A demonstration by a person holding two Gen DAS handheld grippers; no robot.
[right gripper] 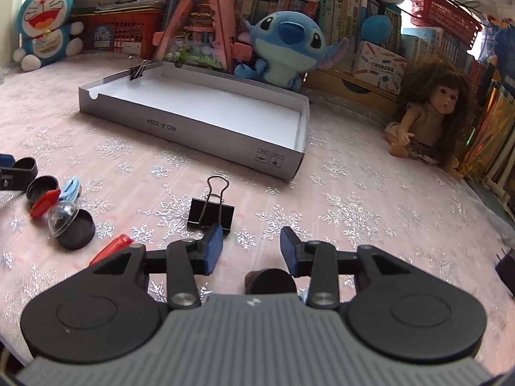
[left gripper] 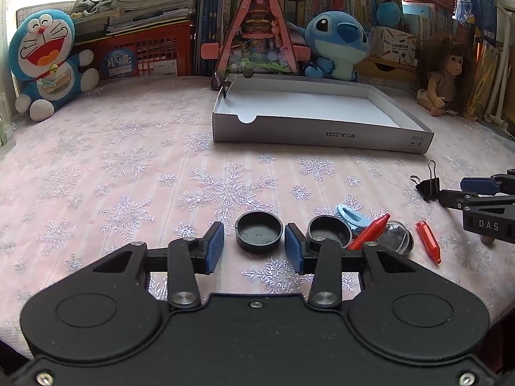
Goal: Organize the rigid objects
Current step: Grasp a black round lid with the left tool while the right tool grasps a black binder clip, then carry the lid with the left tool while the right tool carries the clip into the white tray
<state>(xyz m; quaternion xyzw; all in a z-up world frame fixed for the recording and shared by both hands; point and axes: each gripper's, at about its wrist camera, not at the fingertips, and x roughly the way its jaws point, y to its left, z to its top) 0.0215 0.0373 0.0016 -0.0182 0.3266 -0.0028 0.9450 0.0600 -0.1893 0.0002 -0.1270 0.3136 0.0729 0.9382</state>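
The shallow grey cardboard box [left gripper: 322, 135] holds only a small black binder clip [left gripper: 224, 89] on its ten-o'clock wall; snowflake-patterned pink tablecloth [left gripper: 128, 167]; left gripper [left gripper: 254, 246] and right gripper [right gripper: 251, 247] both wide, holding nothing.

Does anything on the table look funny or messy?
Yes. A small binder clip is clipped onto the wall of the cardboard tray rather than lying inside. A red crayon leans tilted across the heap beside the clear dome.
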